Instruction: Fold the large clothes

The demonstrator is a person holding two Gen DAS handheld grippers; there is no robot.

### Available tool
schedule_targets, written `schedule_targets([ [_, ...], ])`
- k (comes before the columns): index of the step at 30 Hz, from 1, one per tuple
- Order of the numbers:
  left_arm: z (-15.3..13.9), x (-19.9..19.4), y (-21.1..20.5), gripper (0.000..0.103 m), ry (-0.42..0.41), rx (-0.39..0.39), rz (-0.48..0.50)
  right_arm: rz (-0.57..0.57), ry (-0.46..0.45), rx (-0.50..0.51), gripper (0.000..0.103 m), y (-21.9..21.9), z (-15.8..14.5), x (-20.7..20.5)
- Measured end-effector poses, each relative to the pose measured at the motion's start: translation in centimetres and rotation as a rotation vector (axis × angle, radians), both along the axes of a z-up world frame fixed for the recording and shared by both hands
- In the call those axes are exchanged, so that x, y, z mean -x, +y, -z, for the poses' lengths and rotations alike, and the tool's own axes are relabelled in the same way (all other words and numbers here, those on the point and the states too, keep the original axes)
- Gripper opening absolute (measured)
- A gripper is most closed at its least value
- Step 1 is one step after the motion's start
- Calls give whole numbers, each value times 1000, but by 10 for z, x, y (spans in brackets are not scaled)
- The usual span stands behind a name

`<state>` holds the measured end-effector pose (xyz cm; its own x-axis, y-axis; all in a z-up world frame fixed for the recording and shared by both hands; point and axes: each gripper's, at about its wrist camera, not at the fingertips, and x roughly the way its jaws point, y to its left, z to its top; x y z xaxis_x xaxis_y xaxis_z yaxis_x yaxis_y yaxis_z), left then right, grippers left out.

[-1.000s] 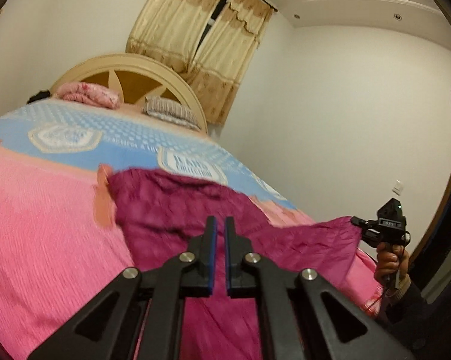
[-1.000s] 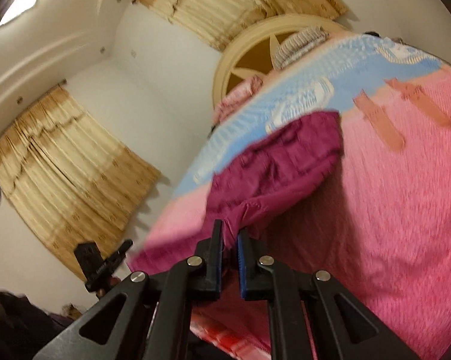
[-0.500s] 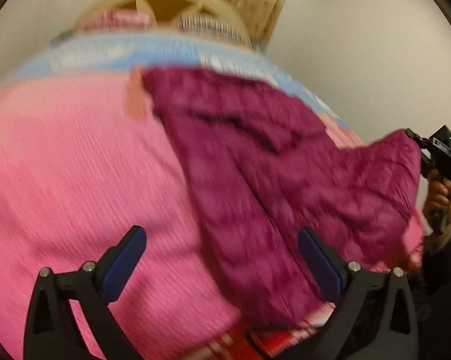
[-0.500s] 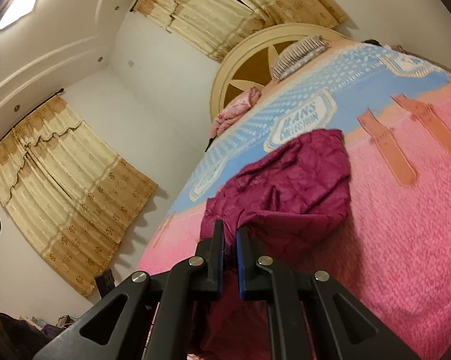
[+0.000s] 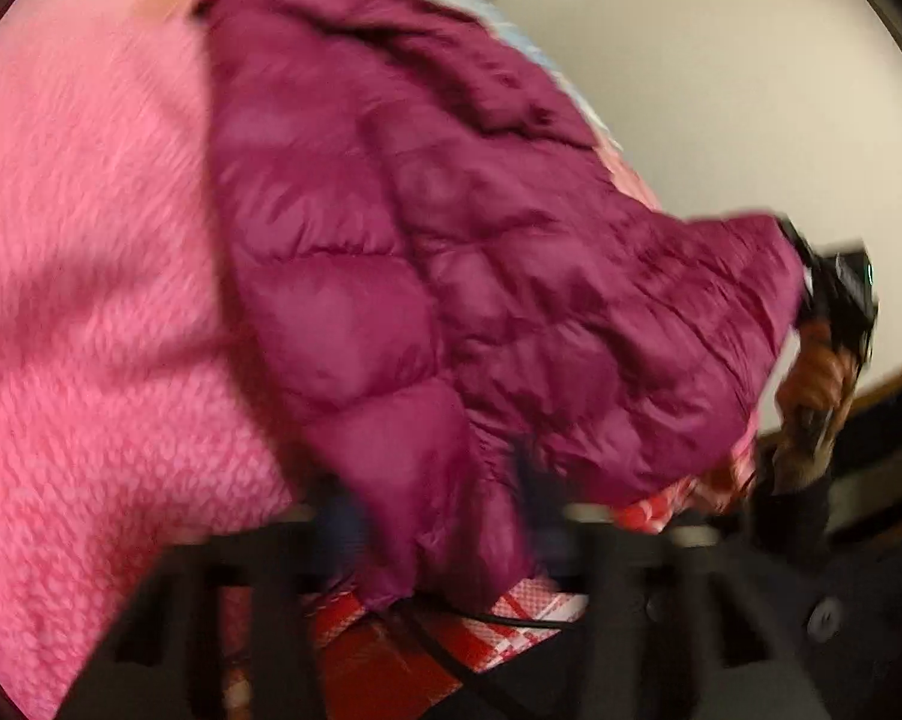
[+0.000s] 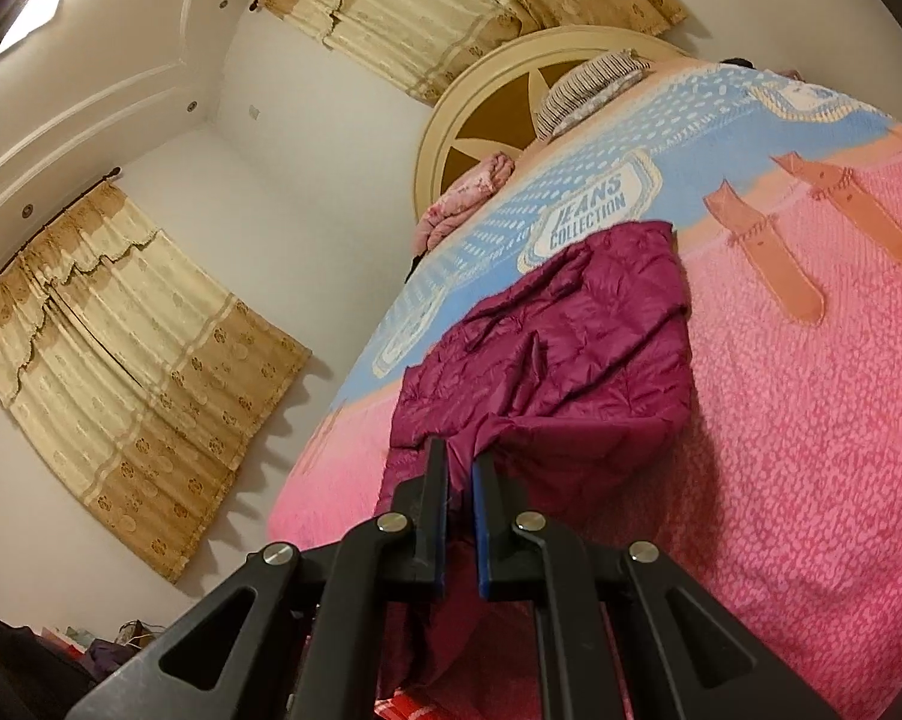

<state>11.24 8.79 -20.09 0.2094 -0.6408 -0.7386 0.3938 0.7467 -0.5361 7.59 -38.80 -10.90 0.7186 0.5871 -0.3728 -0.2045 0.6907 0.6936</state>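
Magenta quilted puffer jacket (image 5: pixel 451 276) is lying spread across the near end of the bed, its hem edge hanging over the bed edge toward both grippers. Left gripper (image 5: pixel 444 516) is sitting at the jacket's near corner, fabric bulging between its fingers (image 5: pixel 342 516); jaws have just been closing, narrow gap now, but the frame is motion-blurred so I cannot tell if the pads are actually pressing. Right gripper (image 6: pixel 460 480) is clamped on a bunched fold of the jacket's other edge, blue-lined pads nearly together with cloth pinched at the tips; in the left view it is lifting that edge off the bed, with the hand (image 5: pixel 811 384) holding it.

Jacket: shiny nylon-like shell, stitched puffy panels, heavily creased. It is resting on a pink nubby textured bedspread (image 6: pixel 811 450) with a blue dotted band (image 6: pixel 571 192) and orange strap-shaped patches (image 6: pixel 763 252). Red-and-white checked sheet (image 5: pixel 511 618) is showing under the bed edge.

Versus one second ago: left gripper was shut and aimed at the room's far wall; it opened wide half a second ago, and is now tipped down onto the jacket corner. Right grip unchanged.
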Motion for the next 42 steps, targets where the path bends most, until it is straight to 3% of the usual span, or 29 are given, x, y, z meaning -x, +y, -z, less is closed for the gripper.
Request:
schedule_targets([
  [1, -10, 5, -3, 10, -65, -32, 13, -1, 1, 1, 6, 0, 1, 1],
  [2, -18, 8, -4, 8, -105, -38, 15, -1, -1, 1, 6, 0, 1, 2],
  [7, -81, 30, 13, 6, -333, 36, -26, -2, -48, -16, 6, -2, -13, 15],
  [12, -126, 26, 34, 6, -453, 116, -66, 25, -129, -22, 6, -10, -40, 26],
  [17, -136, -14, 46, 6, -470, 162, -98, 71, -143, -60, 6, -24, -47, 6],
  [21, -138, -62, 54, 6, -449, 227, -137, 100, -126, -84, 6, -30, -51, -37],
  [26, -137, -131, 52, 6, -408, 216, -174, 152, -103, -40, 6, -32, -62, -108],
  [31, -122, -178, 49, 7, -358, 179, -206, 221, -32, 0, 6, -34, -53, -178],
  [37, -123, -201, 53, 23, -328, 106, -241, 261, 54, 54, 6, -33, -24, -239],
  [39, -130, -199, 57, 44, -357, 96, -264, 264, 74, 65, 6, -33, -15, -252],
  [40, -136, -194, 62, 81, -410, 68, -306, 263, 86, 73, 6, -33, -9, -260],
  [41, -143, -187, 68, 103, -474, 34, -369, 264, 92, 80, 6, -33, -6, -265],
  [42, -147, -180, 73, 103, -526, 40, -404, 264, 99, 88, 6, -33, -2, -271],
])
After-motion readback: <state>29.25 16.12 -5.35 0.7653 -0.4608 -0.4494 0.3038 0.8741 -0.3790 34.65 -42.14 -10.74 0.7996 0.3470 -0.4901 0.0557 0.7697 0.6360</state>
